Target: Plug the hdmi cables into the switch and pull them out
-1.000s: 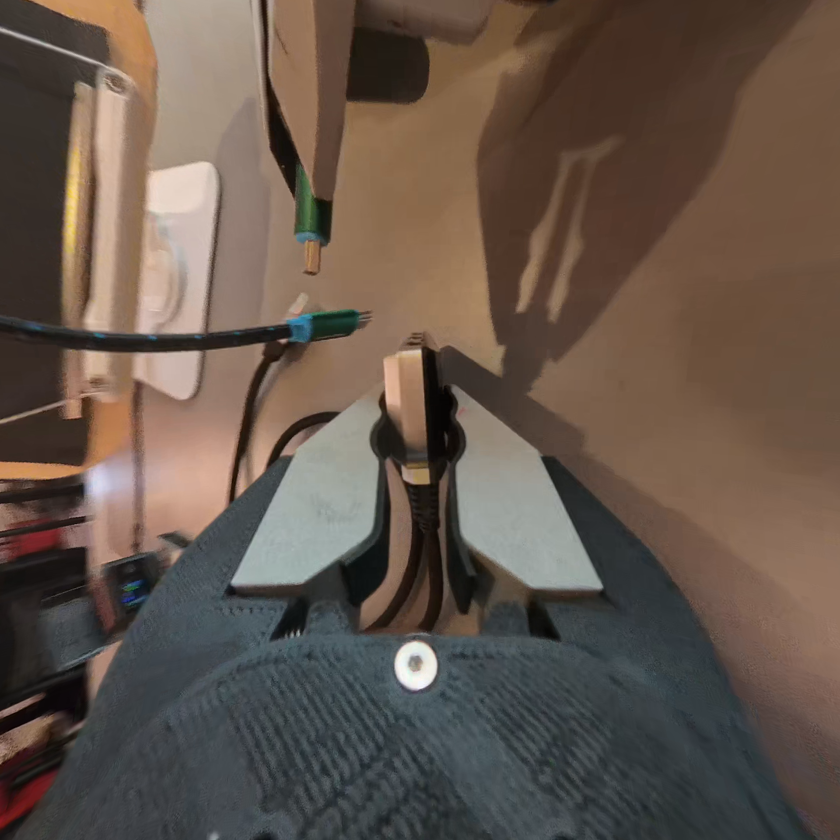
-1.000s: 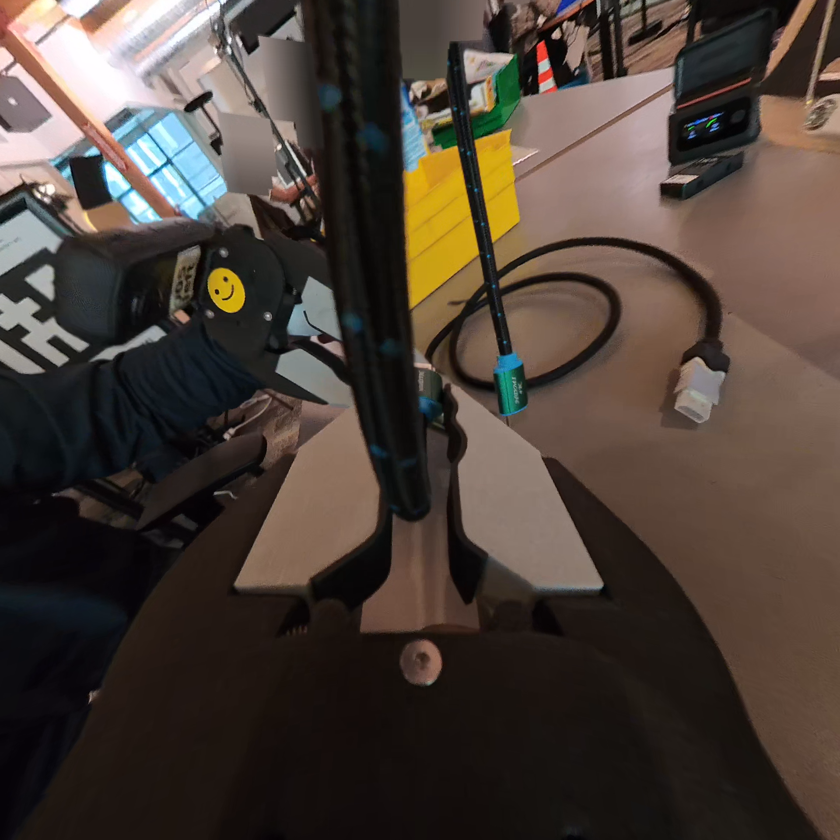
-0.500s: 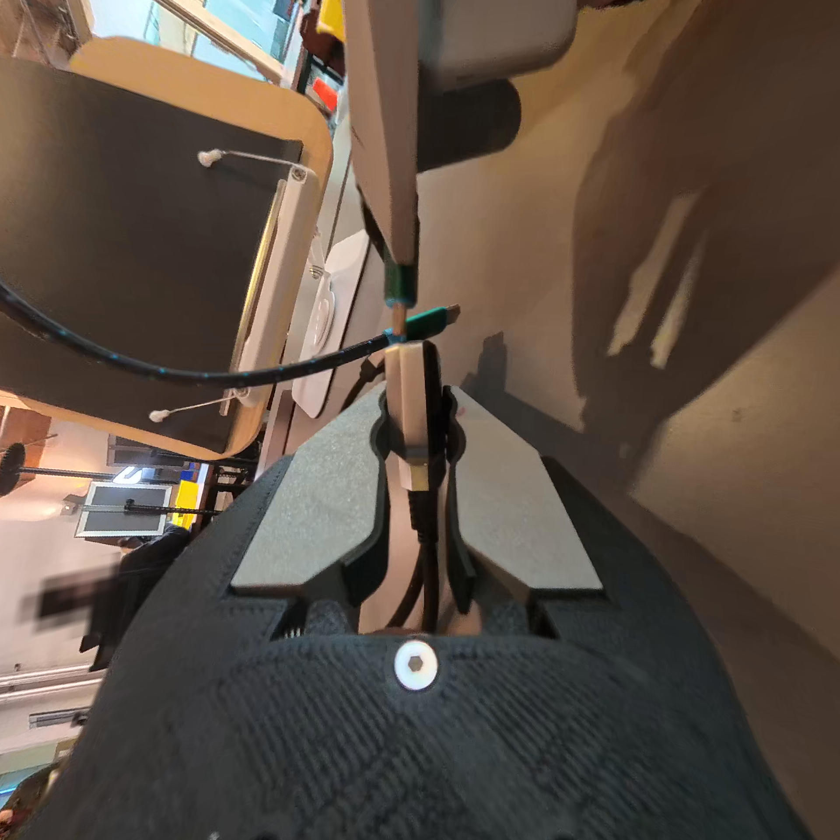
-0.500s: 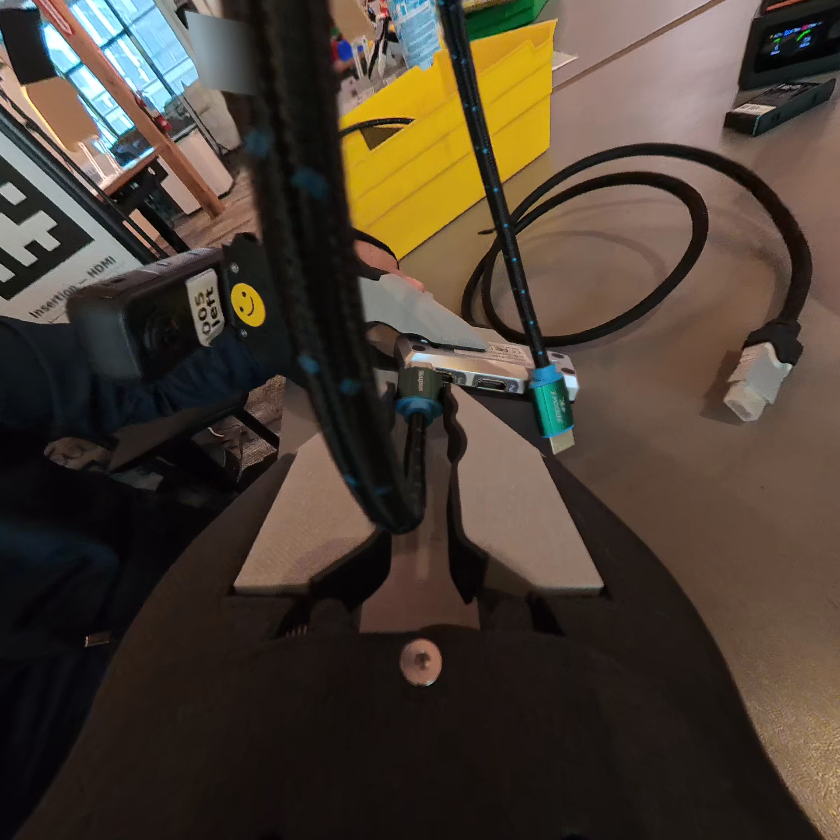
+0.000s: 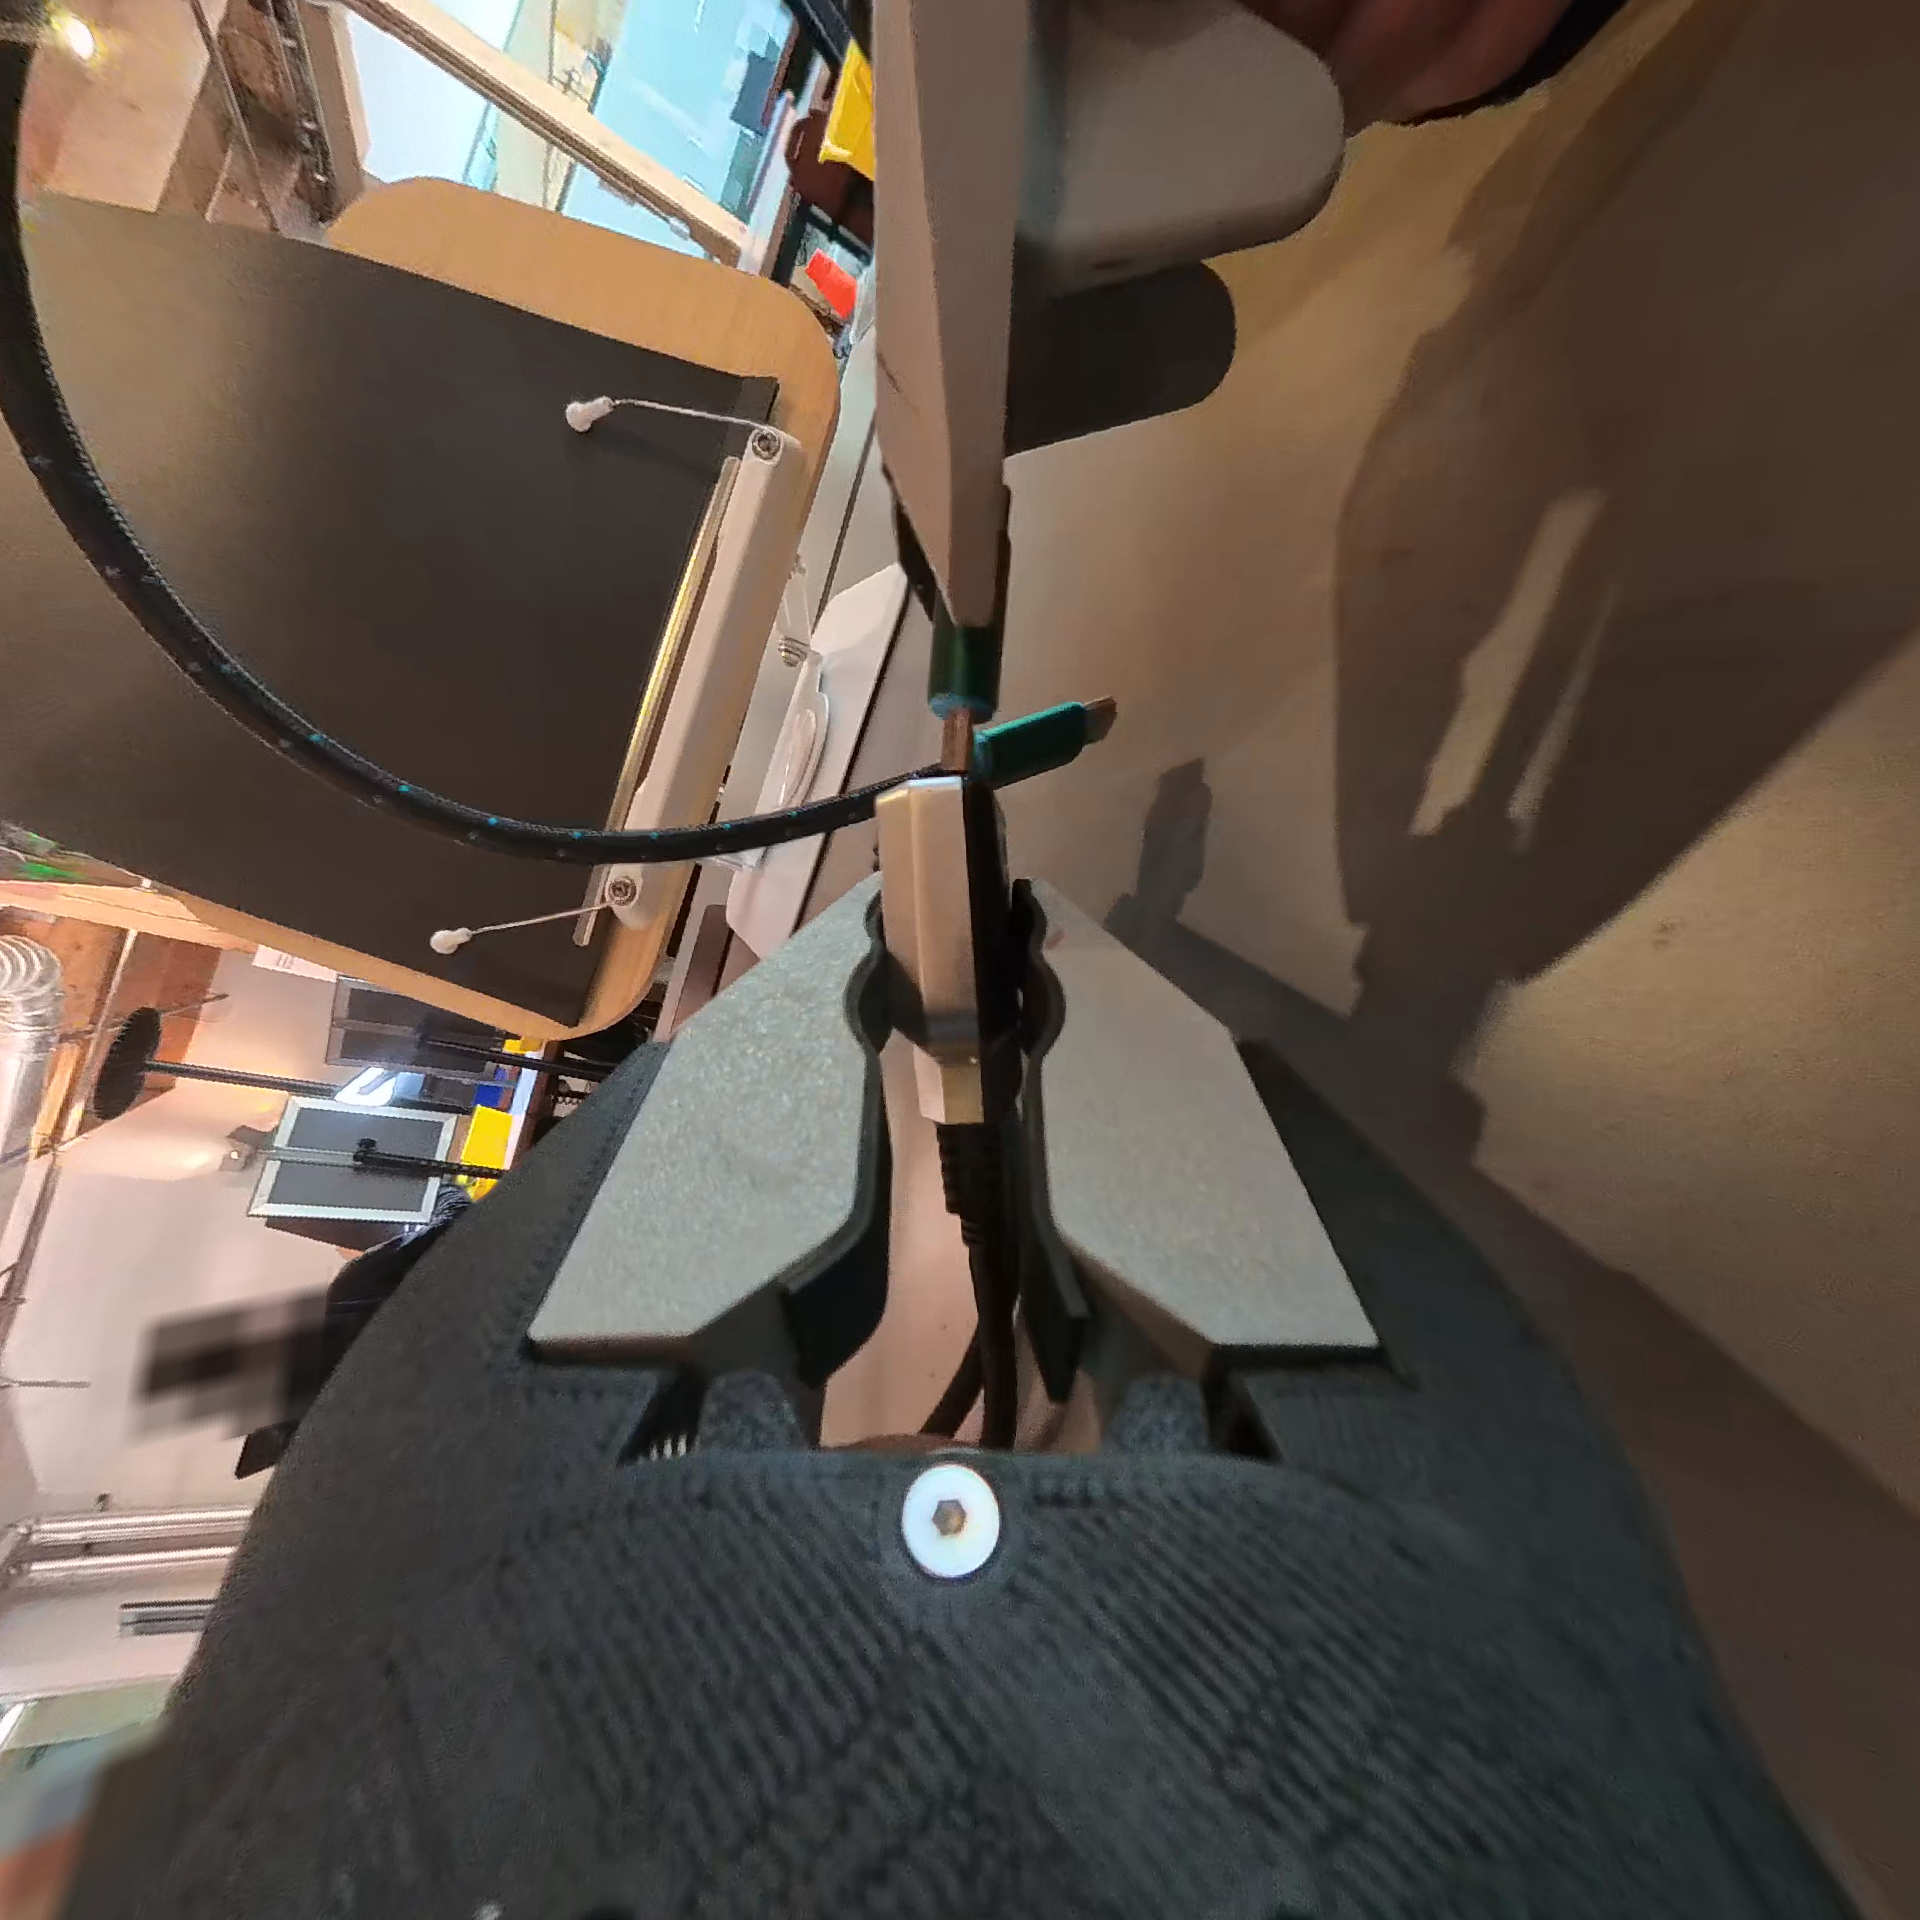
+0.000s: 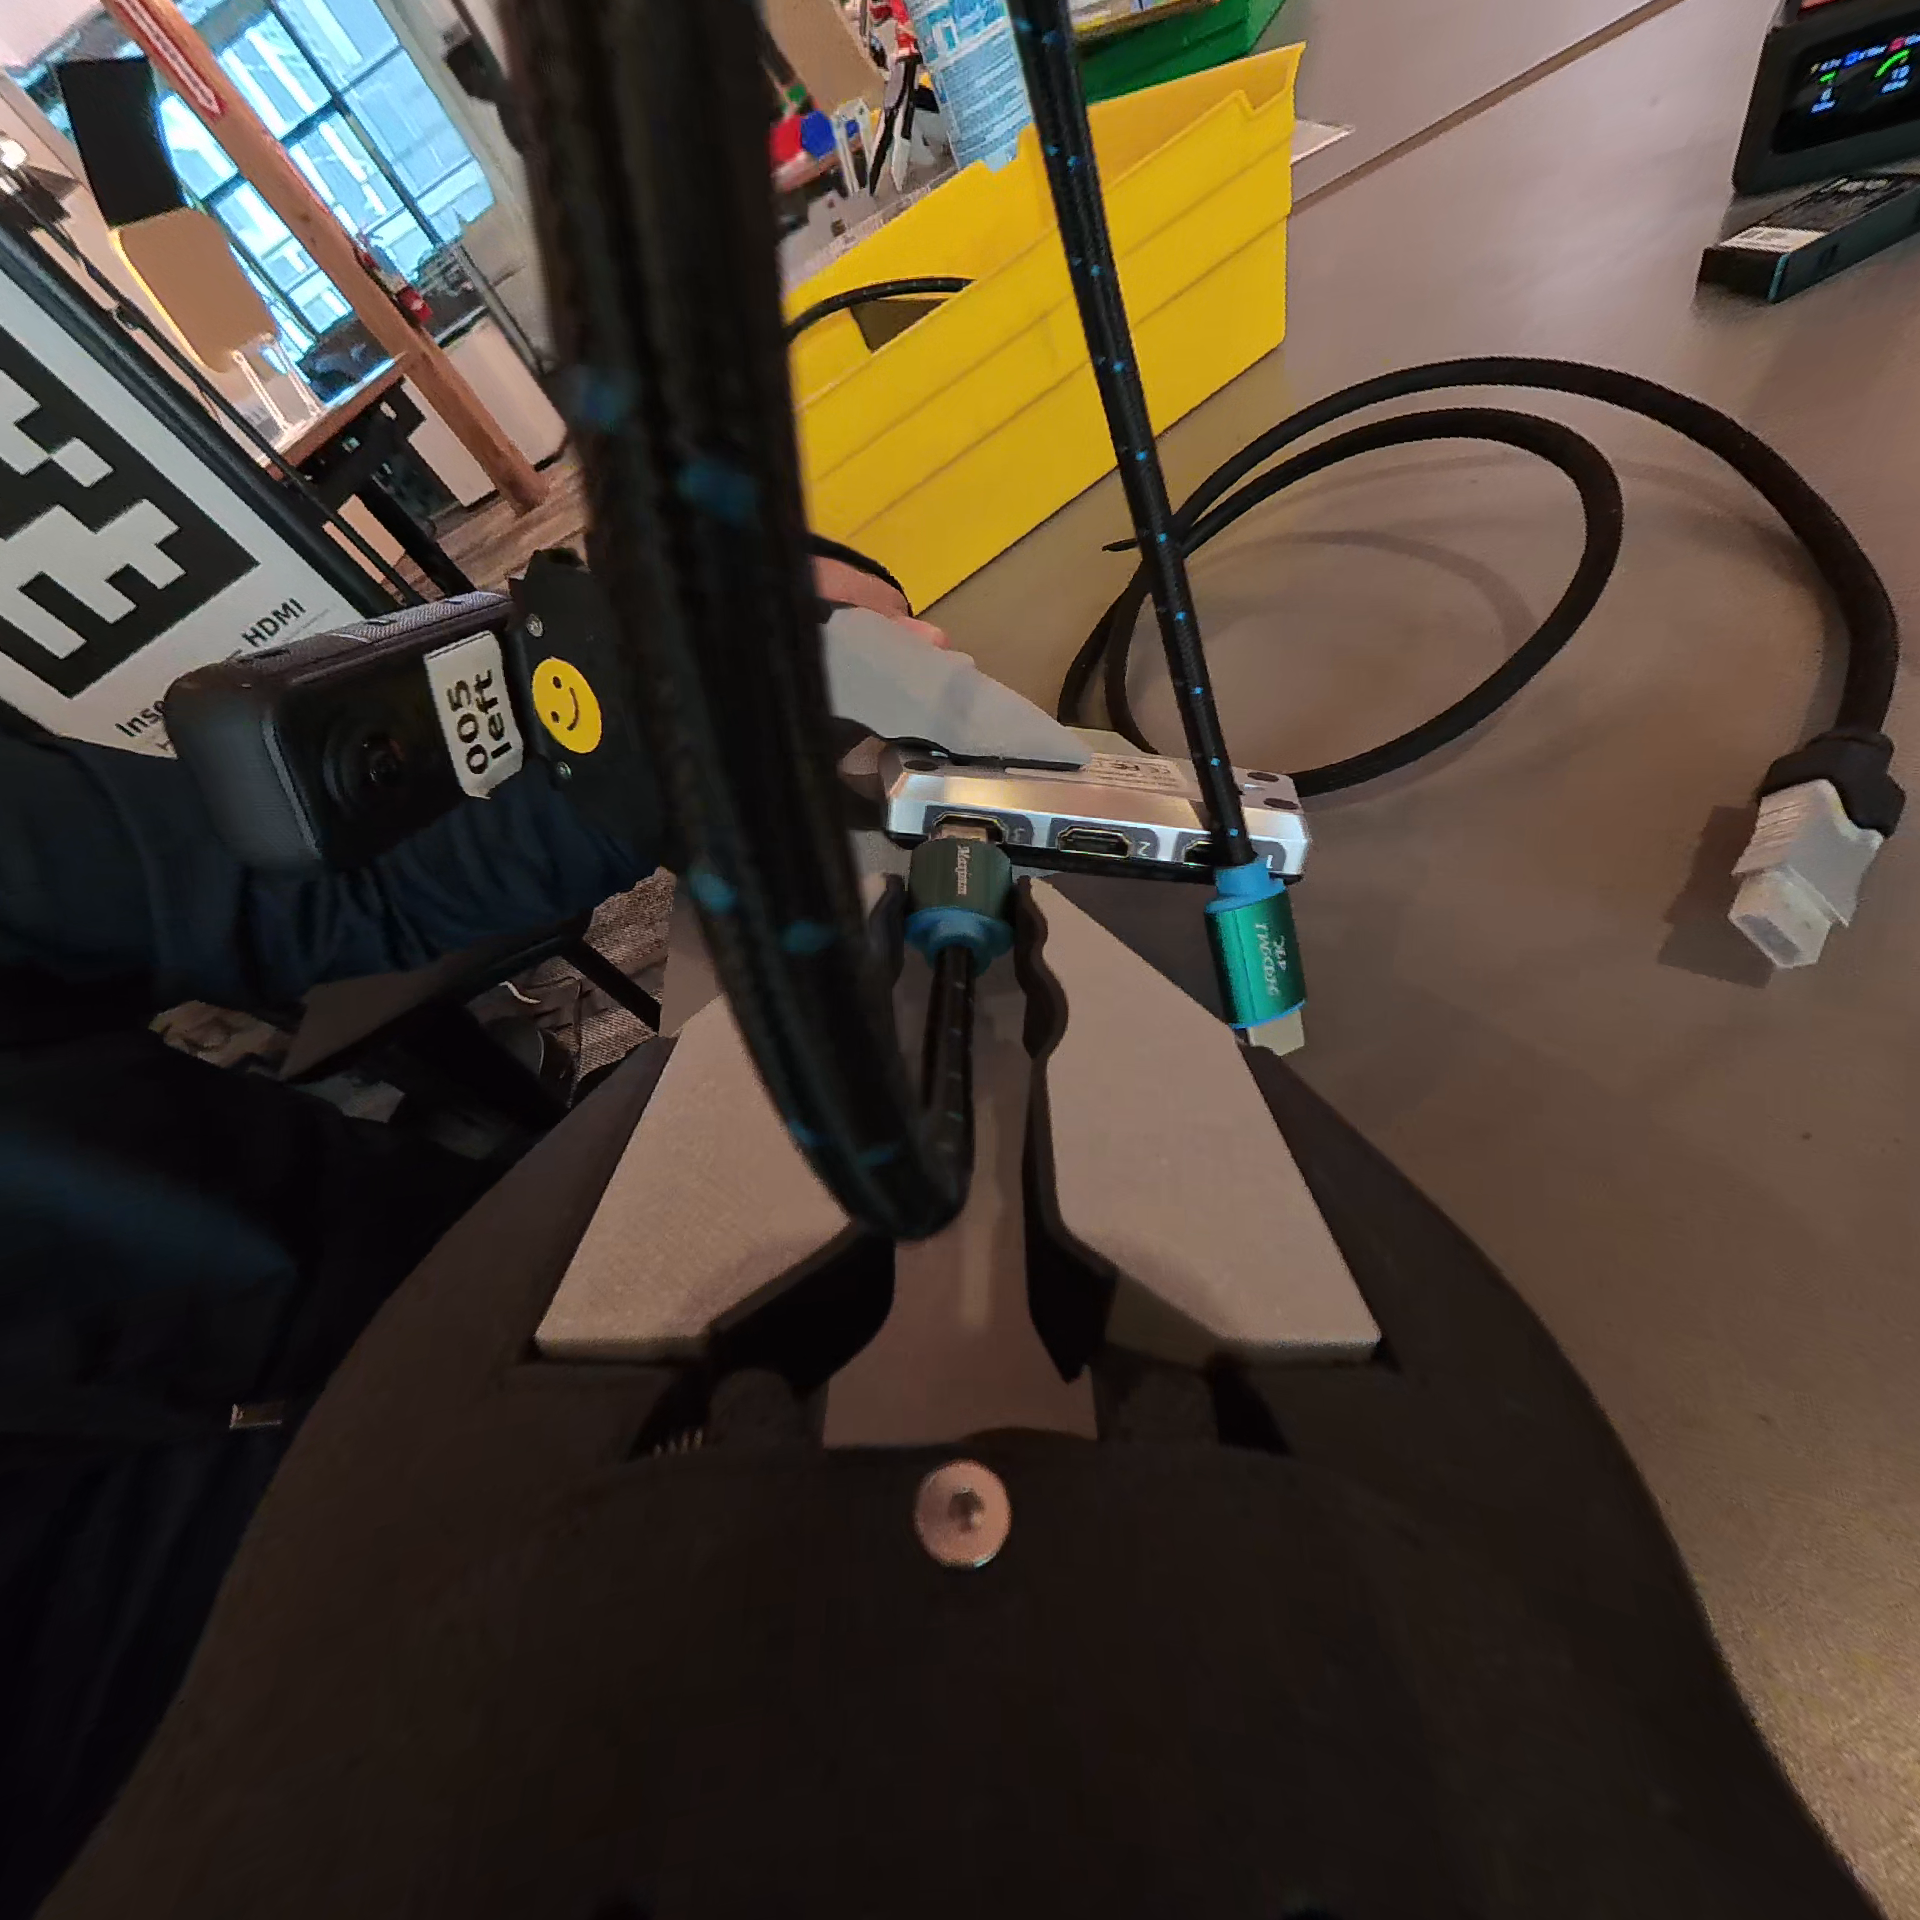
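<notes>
My left gripper [image 5: 951, 914] is shut on the silver HDMI switch [image 5: 925, 894], seen edge-on, with its black lead running back between the fingers. In the right wrist view the switch [image 6: 1132, 779] is held above the table, ports facing me. My right gripper [image 6: 956, 904] is shut on a green HDMI plug [image 6: 958, 883]. The plug's metal tip meets the switch's leftmost port; I cannot tell how deep it sits. The braided cable loops up, and its other green plug [image 6: 1257, 961] hangs free before the right port. The middle port is empty.
A thick black cable [image 6: 1558, 395] with a grey-white plug [image 6: 1808, 862] lies coiled on the grey table [image 6: 1558, 1195]. A yellow bin [image 6: 1039, 343] stands behind it. A small screen device [image 6: 1839, 94] and a black box [image 6: 1808, 234] are at the far right. Left tips to right tips: about 5 cm.
My right gripper has brought its green plug forward from clear of the switch to its leftmost port. The left gripper has turned and lifted the switch to face it. The loose plug swung along.
</notes>
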Demonstrator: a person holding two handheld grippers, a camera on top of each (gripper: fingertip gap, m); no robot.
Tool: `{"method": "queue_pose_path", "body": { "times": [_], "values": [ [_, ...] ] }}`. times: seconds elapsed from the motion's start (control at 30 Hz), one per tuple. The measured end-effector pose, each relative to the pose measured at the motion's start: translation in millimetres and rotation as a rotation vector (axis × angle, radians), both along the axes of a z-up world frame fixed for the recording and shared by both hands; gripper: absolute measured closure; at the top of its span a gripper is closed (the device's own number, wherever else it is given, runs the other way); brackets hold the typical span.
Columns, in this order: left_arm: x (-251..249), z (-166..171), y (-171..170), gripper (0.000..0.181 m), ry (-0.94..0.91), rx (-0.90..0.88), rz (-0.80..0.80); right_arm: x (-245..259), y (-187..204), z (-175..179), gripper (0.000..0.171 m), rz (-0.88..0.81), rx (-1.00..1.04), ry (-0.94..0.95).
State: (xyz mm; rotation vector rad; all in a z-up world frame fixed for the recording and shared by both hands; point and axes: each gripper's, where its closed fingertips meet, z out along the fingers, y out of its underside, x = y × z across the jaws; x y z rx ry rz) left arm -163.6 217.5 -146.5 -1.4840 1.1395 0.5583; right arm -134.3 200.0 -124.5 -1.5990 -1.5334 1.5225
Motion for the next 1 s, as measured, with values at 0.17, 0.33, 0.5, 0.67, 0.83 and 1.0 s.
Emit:
{"method": "queue_pose_path", "body": {
  "times": [0.17,0.33,0.5,0.67,0.83,1.0],
  "values": [
    [1.5,0.7,-1.6,0.162,0.006,0.012,-0.009,-0.4,-0.9,-0.9,0.153,0.0,0.003,-0.002],
    [3.6,-0.5,-2.6,0.162,0.005,0.009,-0.023,0.4,-1.6,-0.9,0.153,0.004,0.015,-0.004],
    [5.4,-5.1,-2.8,0.162,0.062,0.014,-0.021,0.3,-2.9,-5.8,0.153,0.007,0.047,-0.03],
    [5.0,-4.3,-2.6,0.163,0.026,-0.001,-0.013,-0.5,-2.8,-5.3,0.153,-0.003,0.057,-0.023],
    [4.9,-9.5,-2.7,0.164,0.047,-0.023,0.006,-2.7,-4.8,-13.3,0.153,-0.011,0.09,-0.058],
    [4.4,-10.9,-2.6,0.164,0.048,-0.032,0.017,-4.5,-4.1,-13.8,0.153,-0.019,0.091,-0.061]
  ]
}}
